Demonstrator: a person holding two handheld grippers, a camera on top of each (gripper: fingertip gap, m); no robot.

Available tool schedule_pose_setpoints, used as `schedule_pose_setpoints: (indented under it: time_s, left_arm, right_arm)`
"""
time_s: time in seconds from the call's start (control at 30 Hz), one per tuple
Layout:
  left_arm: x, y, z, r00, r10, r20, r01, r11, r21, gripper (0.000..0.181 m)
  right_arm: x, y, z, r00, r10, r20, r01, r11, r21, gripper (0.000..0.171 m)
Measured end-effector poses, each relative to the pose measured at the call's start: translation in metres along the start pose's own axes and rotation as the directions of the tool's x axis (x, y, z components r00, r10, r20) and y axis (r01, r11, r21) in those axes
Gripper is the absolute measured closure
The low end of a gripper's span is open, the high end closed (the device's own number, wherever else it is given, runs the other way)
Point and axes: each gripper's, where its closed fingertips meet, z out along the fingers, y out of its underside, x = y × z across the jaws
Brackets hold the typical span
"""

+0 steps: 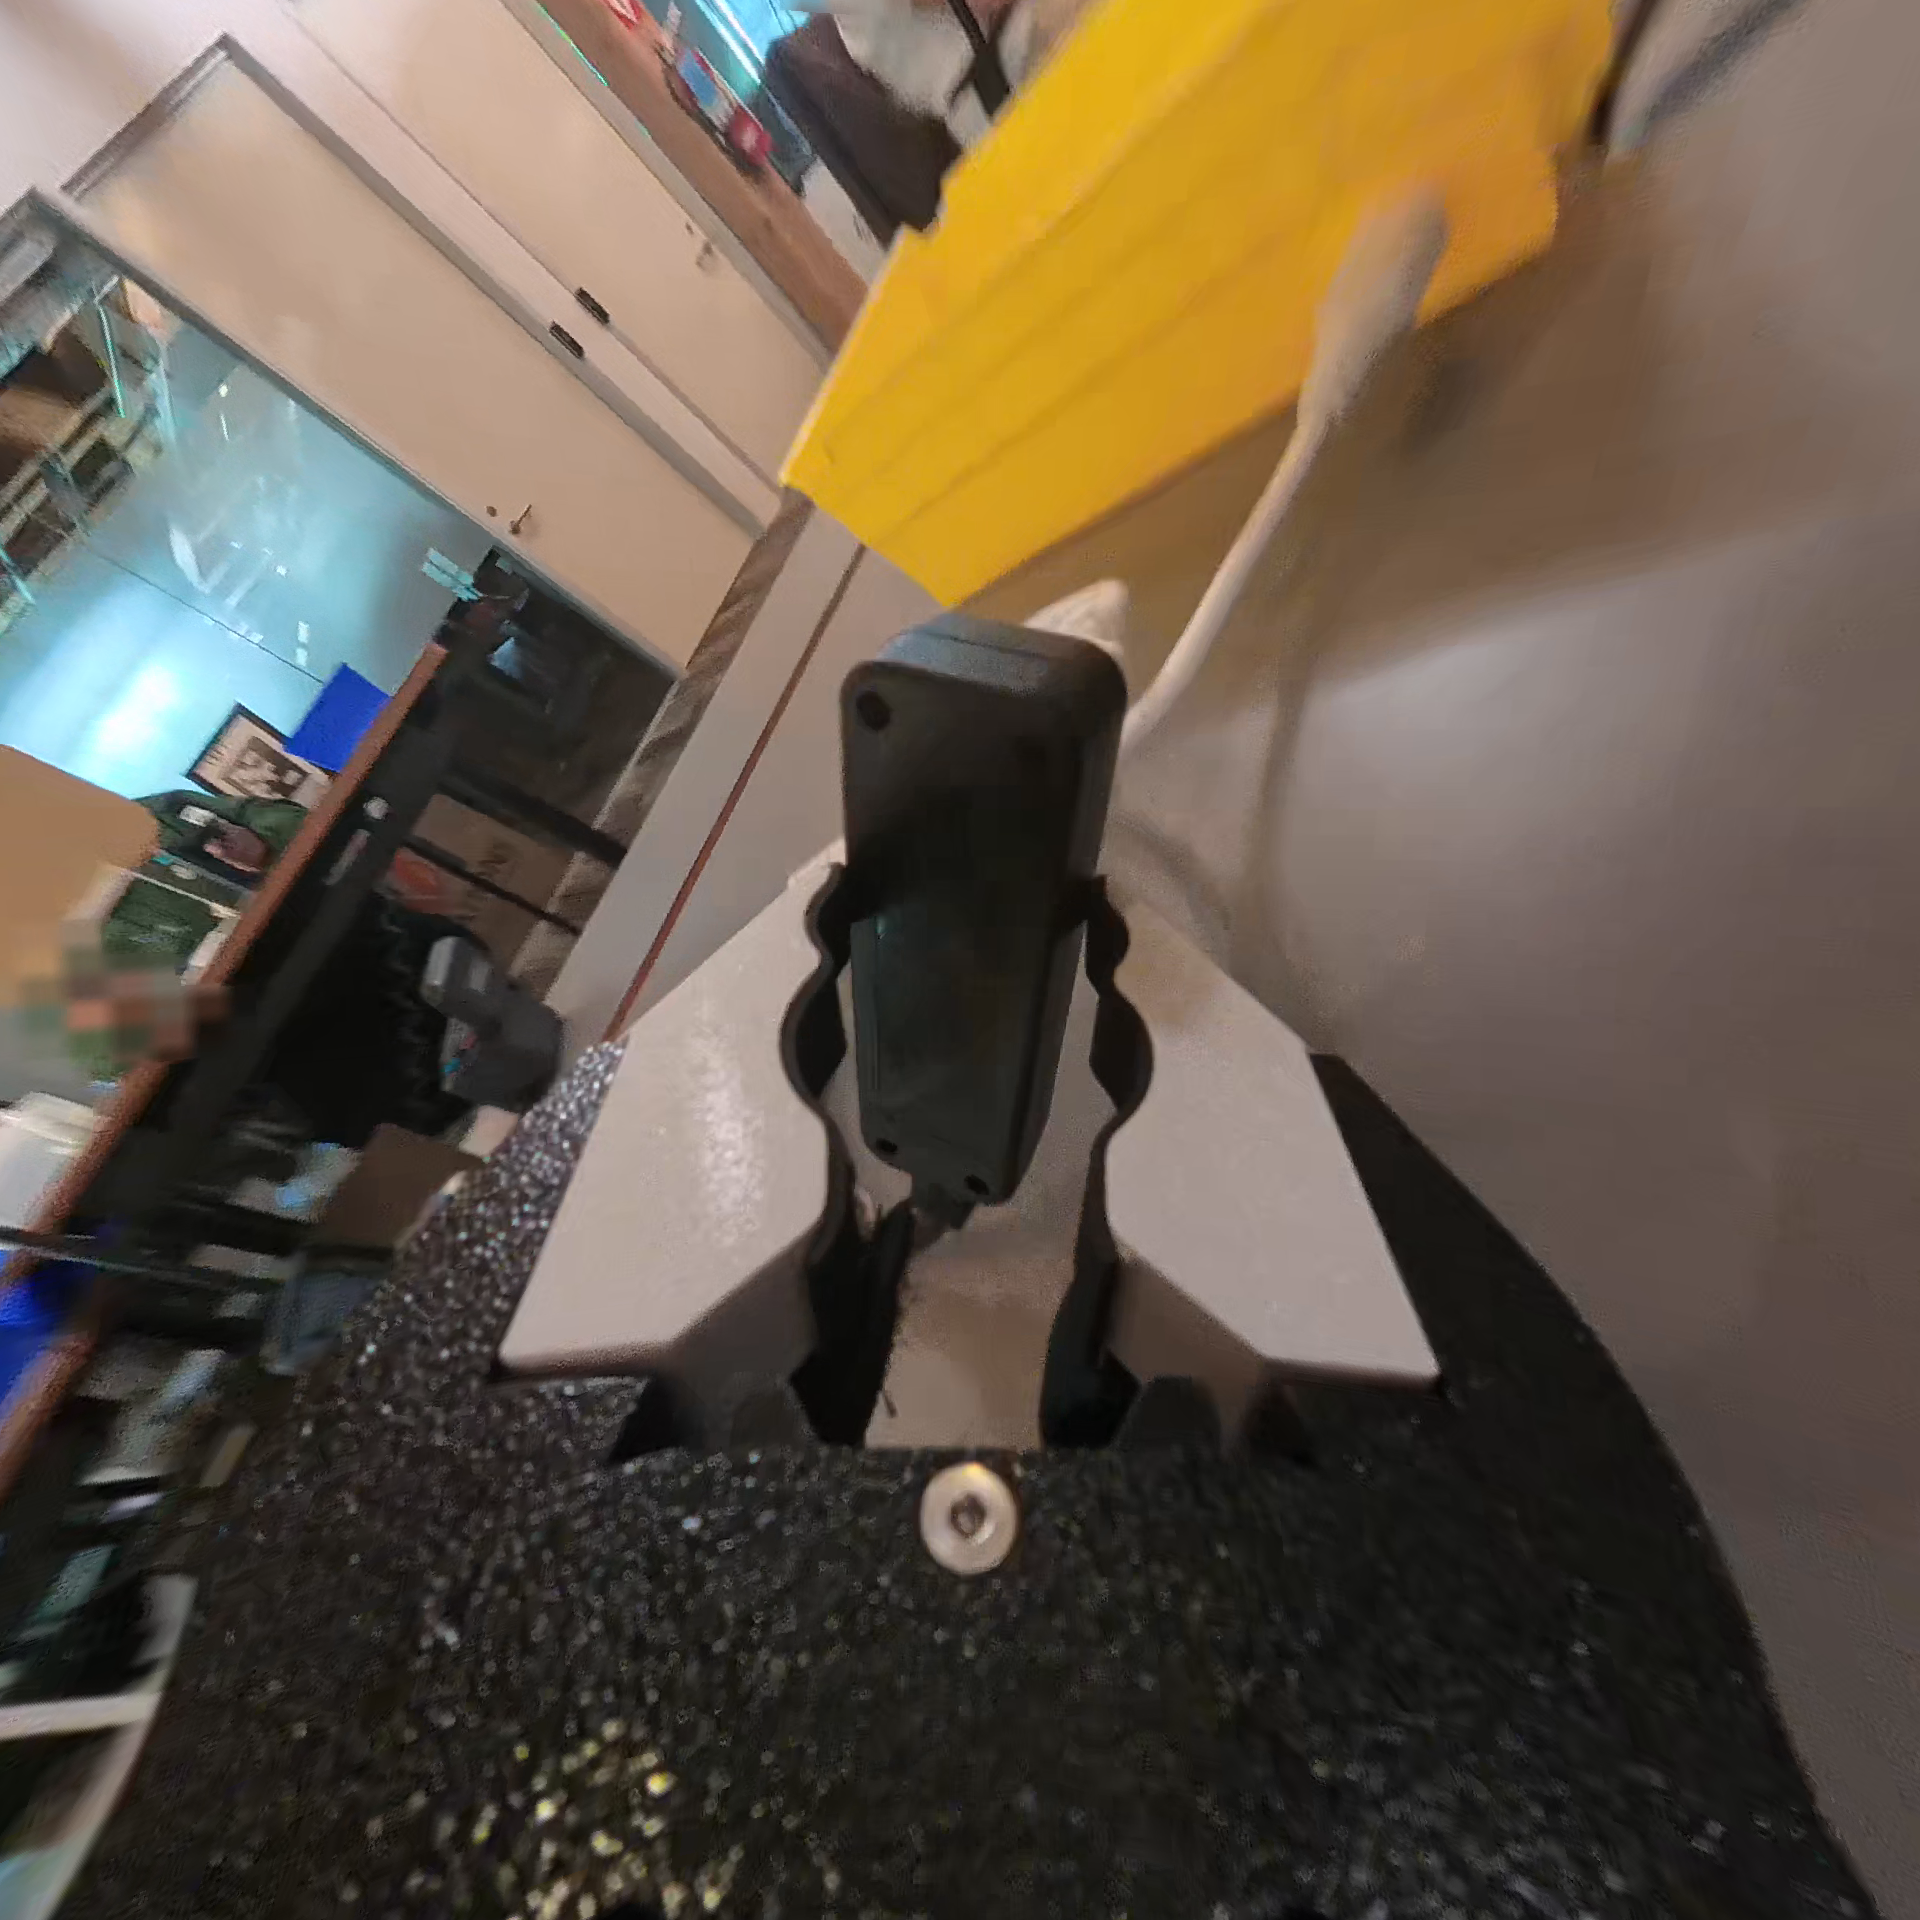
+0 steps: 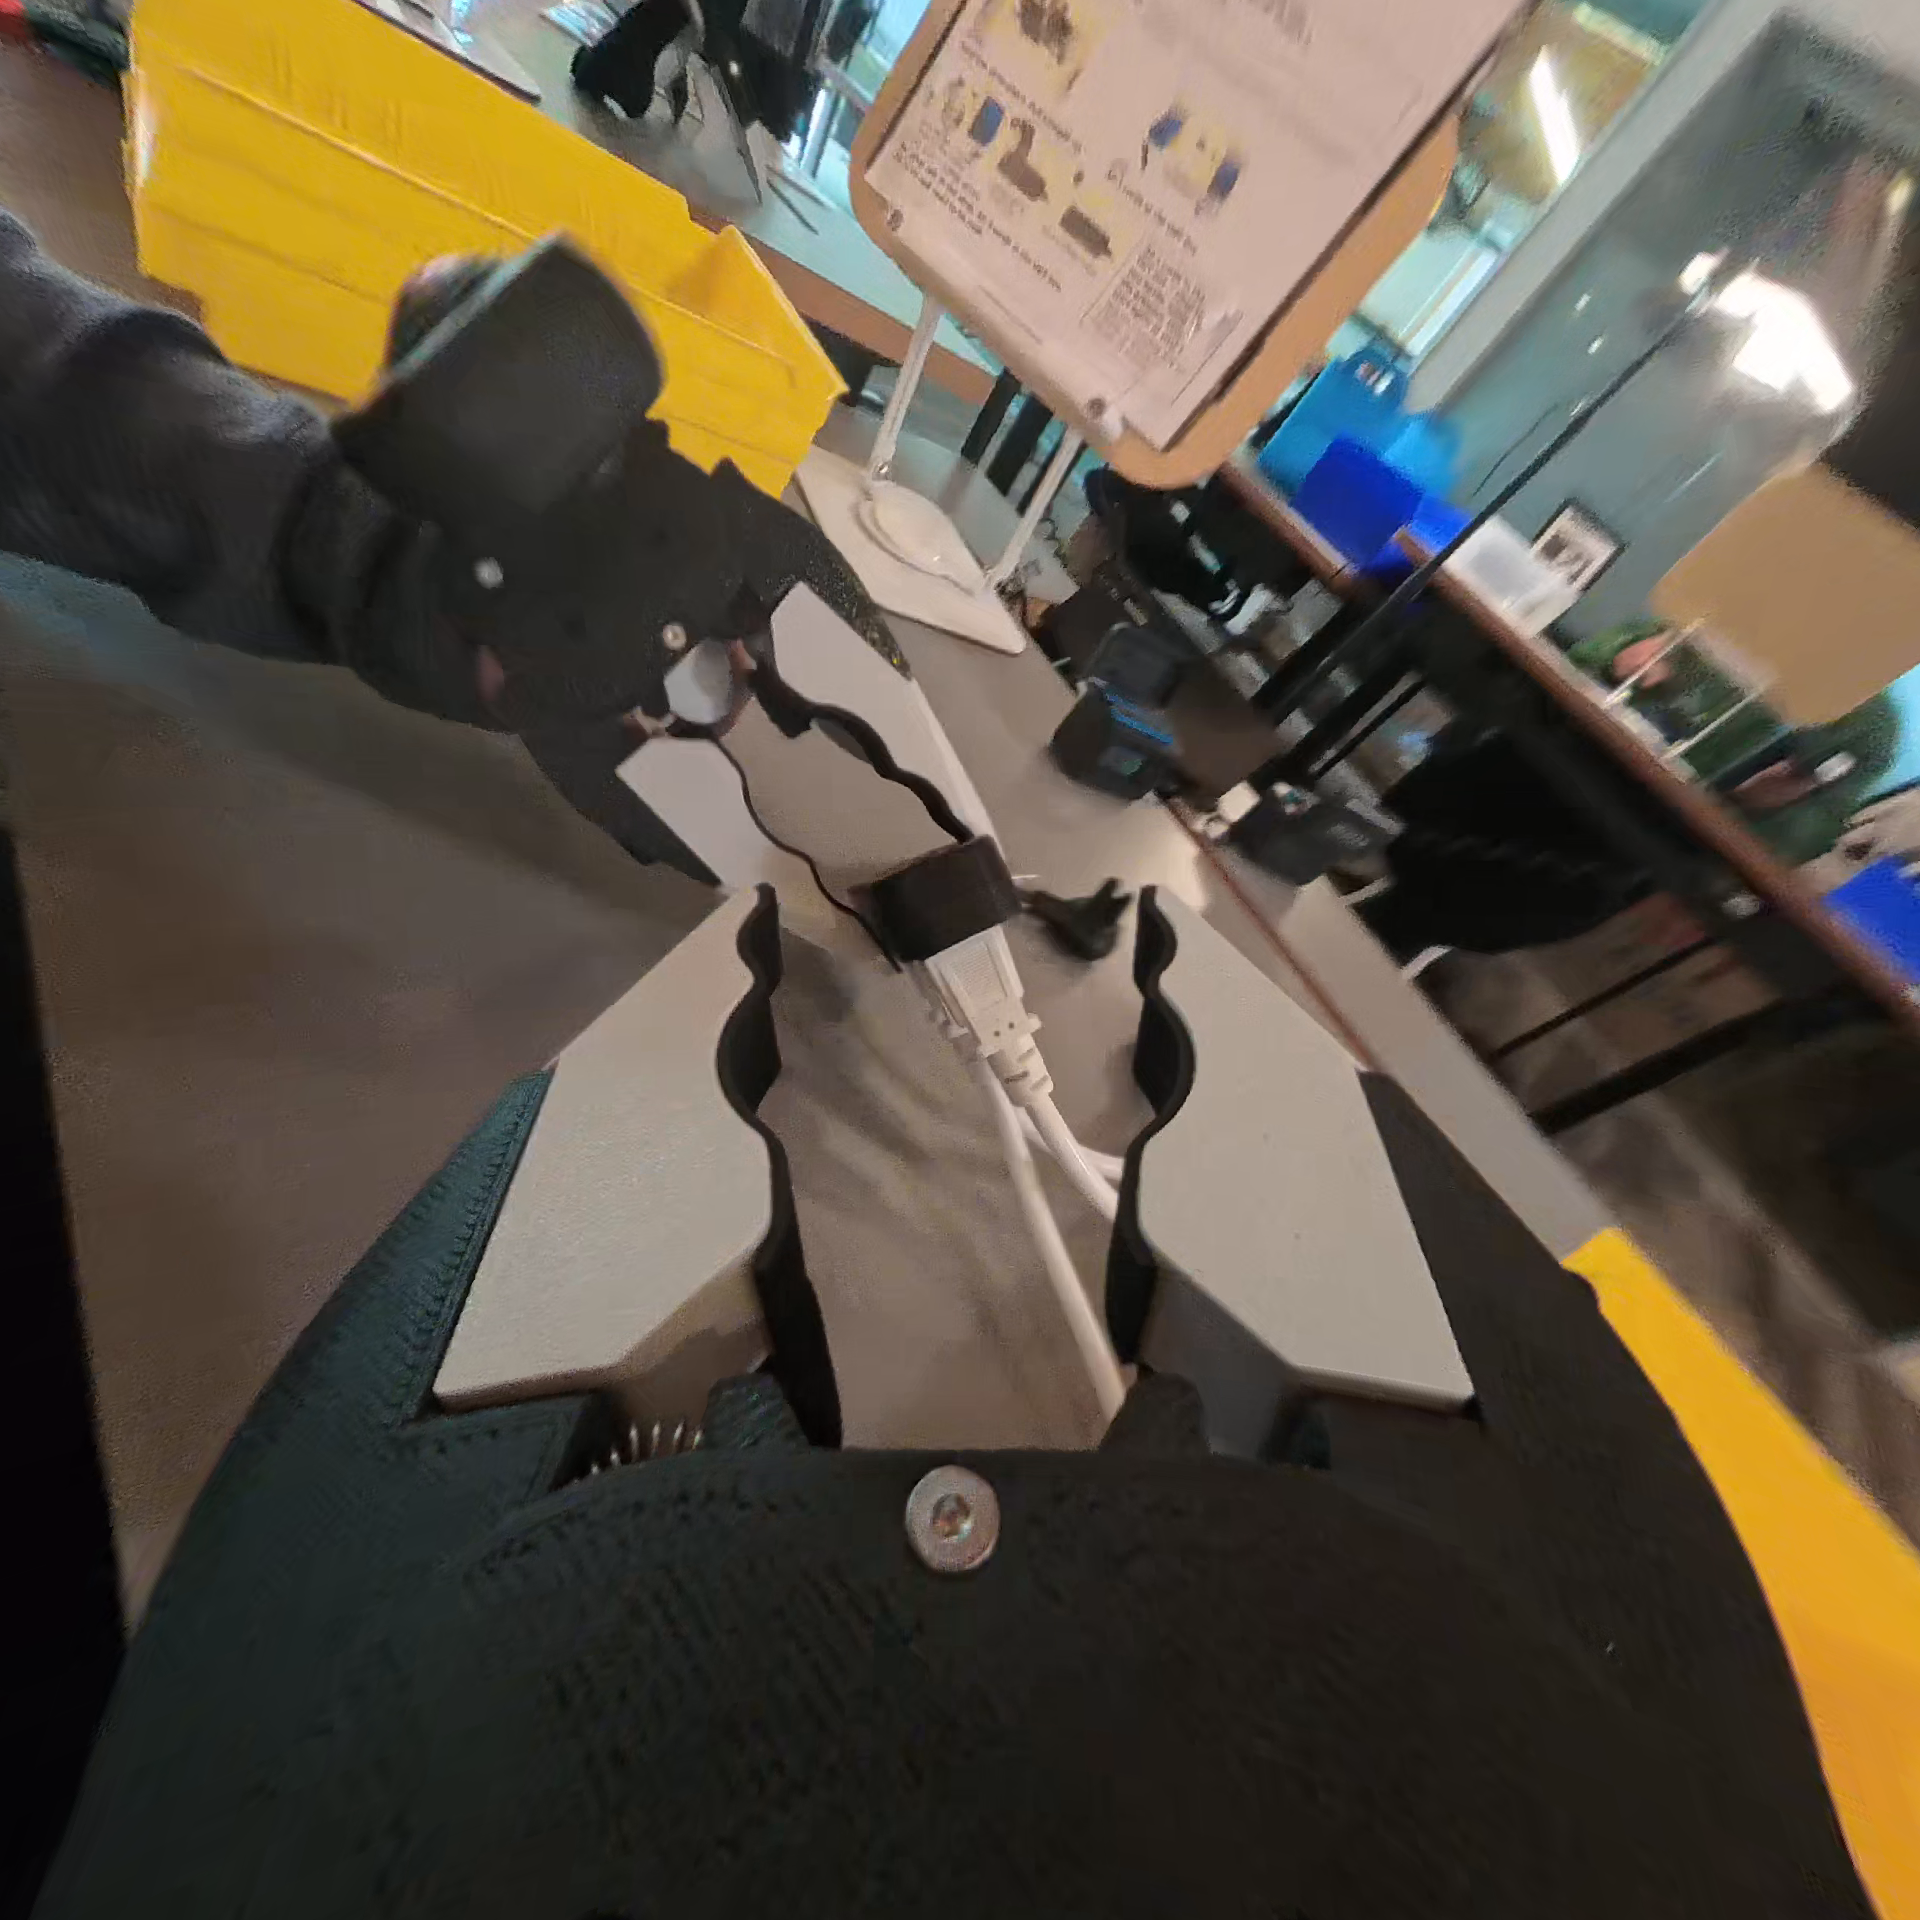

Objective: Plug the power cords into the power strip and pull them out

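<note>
Black, speckled plastic of my left hand-held gripper (image 1: 961,997) fills the near view; its grey fingers pinch a black power adapter (image 1: 977,894), whose prong end is hidden from me. Beyond the adapter a blurred white cord (image 1: 1340,416) crosses a yellow bin (image 1: 1143,312). My right hand-held gripper (image 2: 951,1039) stands spread, empty, over the table (image 2: 312,935). Just in front of the adapter lies a white plug (image 2: 982,992). Whether they touch, I cannot tell.
</note>
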Motion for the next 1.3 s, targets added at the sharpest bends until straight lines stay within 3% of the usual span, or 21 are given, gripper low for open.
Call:
schedule_pose_setpoints:
  time_s: [0.1,0.23,0.43,0.57,0.77,0.9,0.93,0.97,1.03,1.07,1.13,1.3]
  left_arm:
    - [-0.016,-0.023,-0.012,0.976,-0.214,-0.036,0.217,0.967,0.13,0.138]
    - [-0.033,-0.045,-0.029,0.889,-0.427,-0.167,0.457,0.854,0.249,0.139]
    - [-0.04,-0.054,-0.042,0.736,-0.573,-0.36,0.668,0.699,0.255,0.14]
    - [-0.031,-0.06,-0.043,0.593,-0.631,-0.5,0.788,0.584,0.196,0.143]
    - [-0.024,-0.061,-0.044,0.52,-0.636,-0.571,0.825,0.546,0.143,0.143]
    - [-0.007,-0.067,-0.049,0.419,-0.6,-0.682,0.851,0.521,0.064,0.145]
    - [-0.001,-0.068,-0.05,0.399,-0.588,-0.704,0.851,0.522,0.046,0.154]
    - [-0.002,-0.068,-0.051,0.379,-0.592,-0.711,0.866,0.498,0.046,0.164]
    - [-0.032,-0.075,-0.064,0.3,-0.581,-0.757,0.943,0.303,0.141,0.181]
    - [-0.046,-0.073,-0.07,0.278,-0.579,-0.766,0.957,0.234,0.17,0.181]
    - [-0.072,-0.054,-0.071,0.322,-0.645,-0.693,0.946,0.196,0.257,0.174]
    - [-0.103,0.0,-0.071,0.516,-0.79,-0.331,0.824,0.353,0.443,0.165]
  right_arm:
    - [0.015,-0.005,-0.005,0.988,-0.112,-0.107,0.11,0.994,-0.024,0.107]
    - [0.027,-0.006,-0.007,0.969,-0.16,-0.187,0.153,0.987,-0.05,0.108]
    - [0.033,0.013,0.001,0.954,-0.172,-0.247,0.142,0.981,-0.133,0.112]
    - [0.03,0.032,0.012,0.946,-0.177,-0.273,0.129,0.975,-0.183,0.12]
    - [0.03,0.055,0.023,0.919,-0.203,-0.337,0.125,0.963,-0.239,0.125]
    - [0.03,0.059,0.029,0.883,-0.263,-0.389,0.173,0.952,-0.252,0.134]
    - [0.029,0.06,0.031,0.872,-0.283,-0.4,0.189,0.947,-0.259,0.138]
    - [0.028,0.062,0.032,0.859,-0.309,-0.407,0.211,0.94,-0.269,0.141]
    - [0.018,0.074,0.037,0.841,-0.389,-0.376,0.279,0.907,-0.314,0.145]
    - [0.013,0.081,0.039,0.819,-0.444,-0.364,0.329,0.883,-0.335,0.146]
    - [0.004,0.091,0.043,0.756,-0.547,-0.359,0.416,0.825,-0.381,0.153]
    - [-0.002,0.087,0.051,0.65,-0.676,-0.347,0.546,0.733,-0.406,0.156]
